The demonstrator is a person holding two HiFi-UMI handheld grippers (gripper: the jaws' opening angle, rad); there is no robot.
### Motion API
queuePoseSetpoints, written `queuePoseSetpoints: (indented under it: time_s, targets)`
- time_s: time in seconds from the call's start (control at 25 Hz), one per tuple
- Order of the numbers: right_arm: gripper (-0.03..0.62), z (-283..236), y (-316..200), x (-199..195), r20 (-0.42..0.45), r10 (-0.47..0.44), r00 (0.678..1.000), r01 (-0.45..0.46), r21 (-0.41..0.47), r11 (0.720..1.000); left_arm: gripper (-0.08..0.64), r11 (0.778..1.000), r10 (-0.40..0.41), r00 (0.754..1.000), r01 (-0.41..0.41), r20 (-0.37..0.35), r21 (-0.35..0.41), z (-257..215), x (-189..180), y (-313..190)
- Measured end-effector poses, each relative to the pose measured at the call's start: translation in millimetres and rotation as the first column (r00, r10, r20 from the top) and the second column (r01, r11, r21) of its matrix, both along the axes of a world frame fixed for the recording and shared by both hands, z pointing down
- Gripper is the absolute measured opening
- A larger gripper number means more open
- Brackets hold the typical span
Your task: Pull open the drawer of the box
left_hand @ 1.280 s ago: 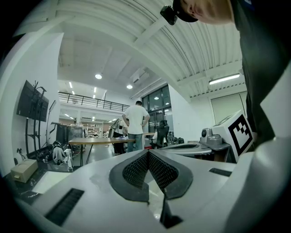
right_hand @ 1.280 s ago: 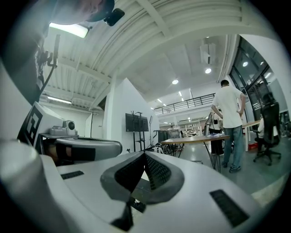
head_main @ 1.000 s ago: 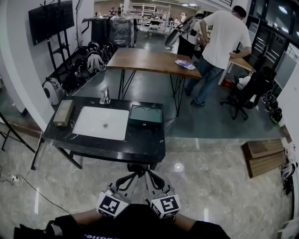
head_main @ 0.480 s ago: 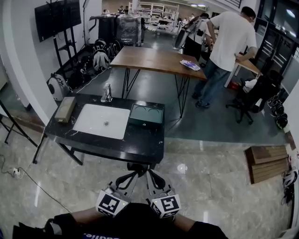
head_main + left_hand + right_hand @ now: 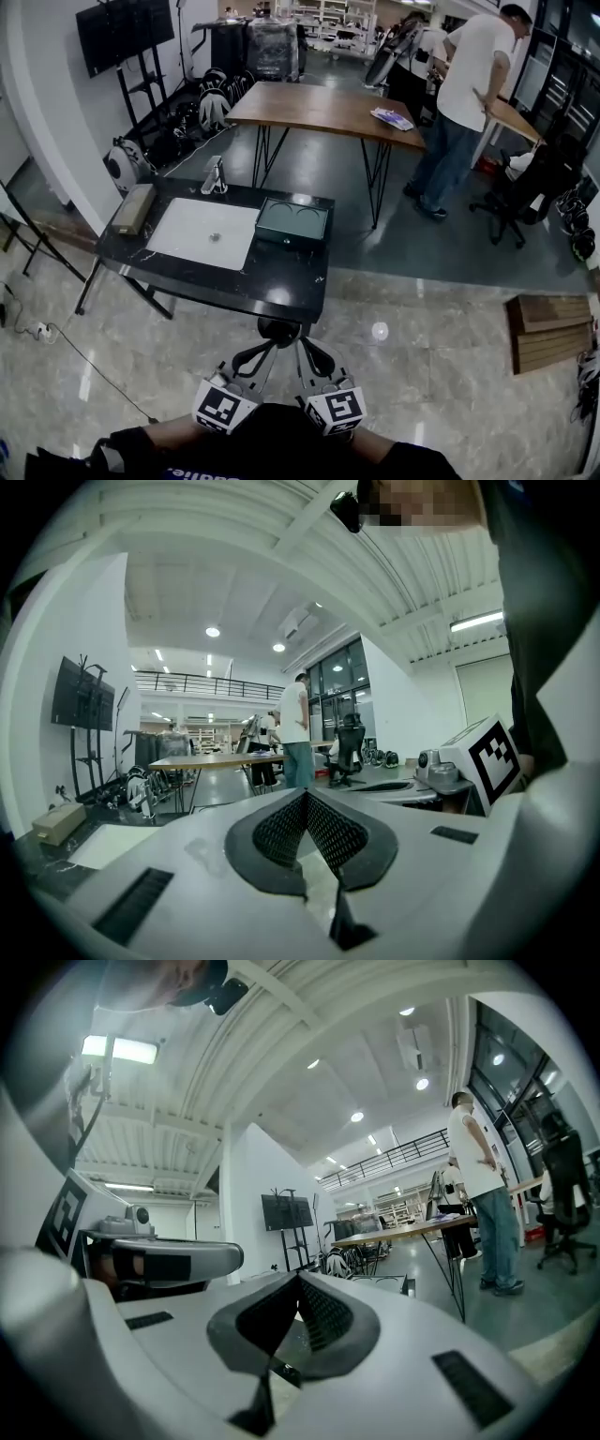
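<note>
The dark green box (image 5: 293, 223) sits on the black table (image 5: 281, 291), right of a white mat (image 5: 202, 232); its drawer front looks closed. Both grippers are held low and level, side by side, short of the table's near edge and well away from the box. My left gripper (image 5: 268, 339) is shut with nothing in it; its pads (image 5: 281, 832) meet at the tip. The right gripper (image 5: 298, 341) is also shut and empty, with its pads (image 5: 319, 1312) pressed together. The box (image 5: 380, 1284) shows small past the right gripper's tip.
A brown block (image 5: 134, 208) and a small tap-like fixture (image 5: 215, 176) stand at the table's left and back. Behind it is a wooden table (image 5: 323, 105), and a person (image 5: 466, 103) stands at another desk. Wooden boards (image 5: 551, 330) lie on the floor at right.
The black table and box have drawn nearer as I moved toward them. Both grippers stay shut and side by side.
</note>
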State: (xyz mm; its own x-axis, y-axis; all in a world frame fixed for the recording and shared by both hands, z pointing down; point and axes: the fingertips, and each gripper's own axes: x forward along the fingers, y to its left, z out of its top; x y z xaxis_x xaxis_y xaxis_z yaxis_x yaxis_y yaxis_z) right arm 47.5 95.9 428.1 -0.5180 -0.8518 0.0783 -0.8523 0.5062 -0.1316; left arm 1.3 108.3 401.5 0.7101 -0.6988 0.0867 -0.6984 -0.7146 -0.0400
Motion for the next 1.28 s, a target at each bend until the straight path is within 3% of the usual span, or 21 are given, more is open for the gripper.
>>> queuePoseSetpoints:
  time_s: [0.28,0.52,0.84,1.16,1.28]
  targets:
    - [0.000,4.3,-13.0,7.8,0.018,-0.027,0.999,0.027,-0.001,1.000,0.002,1.000,-0.025,0.999,0.025,0.030,-0.001,1.9,8.2,-9.8]
    - [0.000,6.3,-36.9,-0.8,0.003,-0.022,1.000,0.022,-0.020,1.000,0.002,1.000,-0.016,1.000,0.016,0.011,-0.012,4.4,-0.1,-36.2]
    - [0.000,2.2,-99.3,-28.4,-0.048,0.057,0.997,-0.058,-0.017,0.998,0.002,0.998,0.059,0.998,-0.059,0.001,0.012,4.3,-33.1,-106.0]
    - [0.000,-2.3,-175.7,-69.3,-0.075,0.180,0.981,-0.182,-0.022,0.983,0.002,0.989,0.147,0.986,-0.149,-0.082,-0.020,3.0,-83.5,-191.3]
    - [0.000,-1.1,-196.0,-85.5,-0.077,0.217,0.973,-0.219,-0.021,0.976,0.002,0.983,0.183,0.980,-0.184,-0.083,-0.008,2.7,-98.3,-215.4]
